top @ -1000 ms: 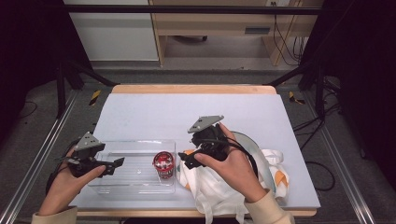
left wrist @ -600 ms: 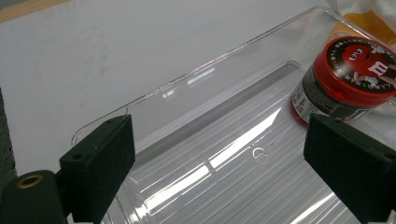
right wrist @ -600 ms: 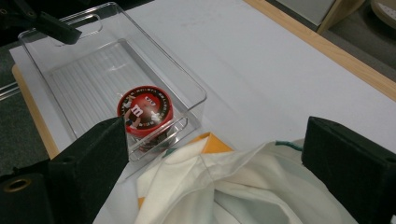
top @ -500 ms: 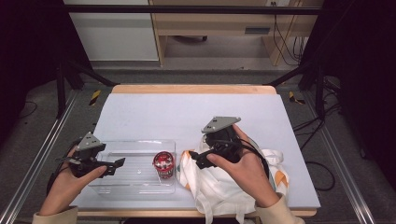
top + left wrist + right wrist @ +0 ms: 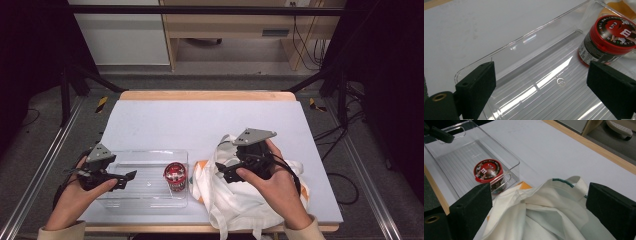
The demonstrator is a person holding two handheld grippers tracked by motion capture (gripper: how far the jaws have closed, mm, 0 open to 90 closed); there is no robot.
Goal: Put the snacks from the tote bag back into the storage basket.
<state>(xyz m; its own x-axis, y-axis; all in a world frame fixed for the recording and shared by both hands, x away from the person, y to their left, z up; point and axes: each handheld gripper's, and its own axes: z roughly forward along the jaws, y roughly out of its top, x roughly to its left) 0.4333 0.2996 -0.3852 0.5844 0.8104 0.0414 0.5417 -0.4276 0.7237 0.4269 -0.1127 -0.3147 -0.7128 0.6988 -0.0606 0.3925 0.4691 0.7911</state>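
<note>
One white cloth bag (image 5: 240, 200), crumpled at the table's (image 5: 200, 120) near right, partly hiding something orange (image 5: 201, 165). One clear tray (image 5: 145, 200), near left. One red-lidded candy tub (image 5: 175, 175), upright in tray's right end. Two grippers: left gripper (image 5: 131, 176), right gripper (image 5: 223, 174), both spread apart, gripping nothing.

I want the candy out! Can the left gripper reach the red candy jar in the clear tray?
Probably yes. The left gripper is open over the clear tray, and the candy jar stands upright at the far end with bare tray floor between them. Nothing blocks the way.
</note>
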